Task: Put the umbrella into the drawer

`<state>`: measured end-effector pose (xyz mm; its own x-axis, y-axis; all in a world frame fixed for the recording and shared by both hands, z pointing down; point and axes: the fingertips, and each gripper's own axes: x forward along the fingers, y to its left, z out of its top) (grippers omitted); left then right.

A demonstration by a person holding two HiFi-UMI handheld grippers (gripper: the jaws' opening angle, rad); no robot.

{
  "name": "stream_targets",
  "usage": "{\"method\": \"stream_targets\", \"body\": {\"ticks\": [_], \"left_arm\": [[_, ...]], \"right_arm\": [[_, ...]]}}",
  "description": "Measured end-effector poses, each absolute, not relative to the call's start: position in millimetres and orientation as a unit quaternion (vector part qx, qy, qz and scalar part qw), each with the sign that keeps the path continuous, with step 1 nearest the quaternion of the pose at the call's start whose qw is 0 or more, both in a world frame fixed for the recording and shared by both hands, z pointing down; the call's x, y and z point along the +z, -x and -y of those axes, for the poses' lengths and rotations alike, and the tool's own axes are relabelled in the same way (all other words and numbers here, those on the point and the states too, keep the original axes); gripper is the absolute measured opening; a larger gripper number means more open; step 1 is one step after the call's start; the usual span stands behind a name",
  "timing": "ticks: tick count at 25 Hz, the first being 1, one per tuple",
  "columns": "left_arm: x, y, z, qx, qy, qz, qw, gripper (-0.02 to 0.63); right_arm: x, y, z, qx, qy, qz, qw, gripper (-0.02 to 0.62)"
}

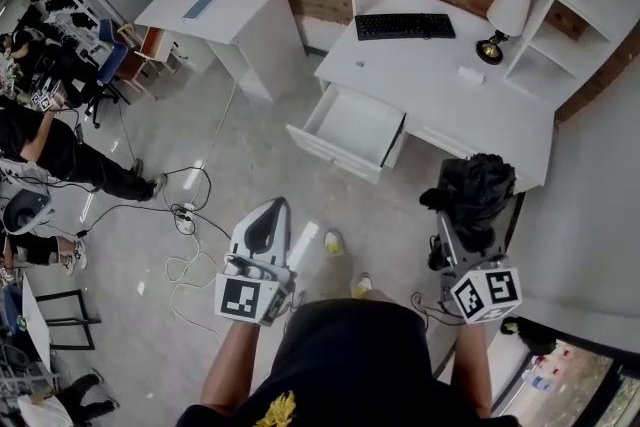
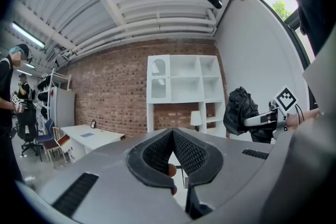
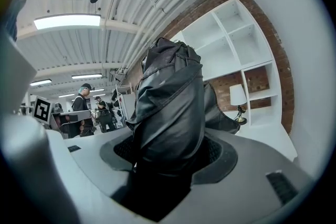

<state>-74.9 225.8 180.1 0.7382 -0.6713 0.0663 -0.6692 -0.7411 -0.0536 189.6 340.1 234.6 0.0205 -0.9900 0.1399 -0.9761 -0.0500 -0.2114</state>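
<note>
Left gripper (image 1: 268,220), 7 o'clock in head view: jaws pressed together, nothing between them. Centre: open drawer (image 1: 352,127), pulled out from white desk (image 1: 430,75), bare inside. Right gripper (image 1: 468,233), 5 o'clock: jaws spread wide, clamped round folded black umbrella (image 1: 480,187), its long axis along jaws, tip toward 12. Key relation: drawer sits at 10 o'clock from umbrella, well apart. Likely call: right hand carries bundle up-left, lays it along drawer's length.
</note>
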Motion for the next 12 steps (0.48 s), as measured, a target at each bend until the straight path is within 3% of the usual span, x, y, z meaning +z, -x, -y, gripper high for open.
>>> {"method": "stream_targets", "body": {"ticks": [12], "left_arm": [[201.0, 50.7, -134.5, -0.04, 0.94, -0.339, 0.002, 0.017]], "right_arm": [[235.7, -208.2, -266.0, -0.123, 0.73, -0.672, 0.009, 0.261]]}}
